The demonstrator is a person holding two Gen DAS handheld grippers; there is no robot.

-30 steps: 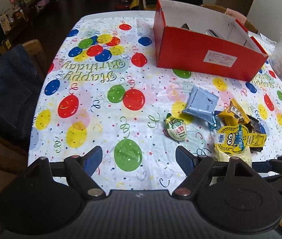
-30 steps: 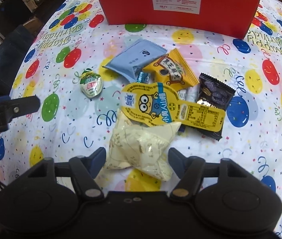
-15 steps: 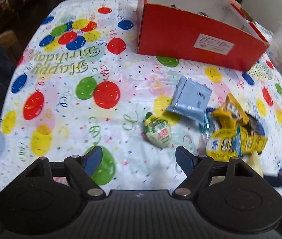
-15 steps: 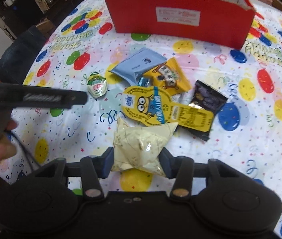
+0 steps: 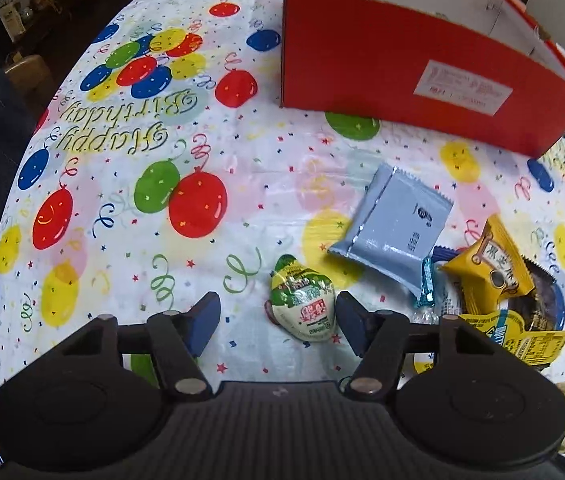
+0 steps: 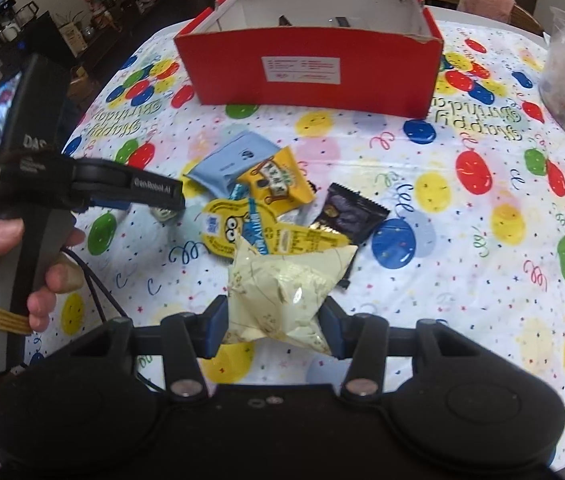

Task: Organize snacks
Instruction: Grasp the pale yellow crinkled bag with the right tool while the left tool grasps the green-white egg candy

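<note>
Most of the job is left, I judge: the red box [image 6: 310,68] at twelve o'clock holds little I can make out, and five or six snacks lie loose on the tablecloth [image 5: 122,208]. My right gripper [image 6: 272,330] pinches a puffy cream bag [image 6: 282,288]. My left gripper [image 5: 276,322] gapes around a glossy green-and-white egg-shaped sweet [image 5: 302,302], its right pad close to touching.

Balloon-print tablecloth [image 5: 210,248] carries red box [image 5: 402,80], snack packets [image 6: 266,200].
</note>
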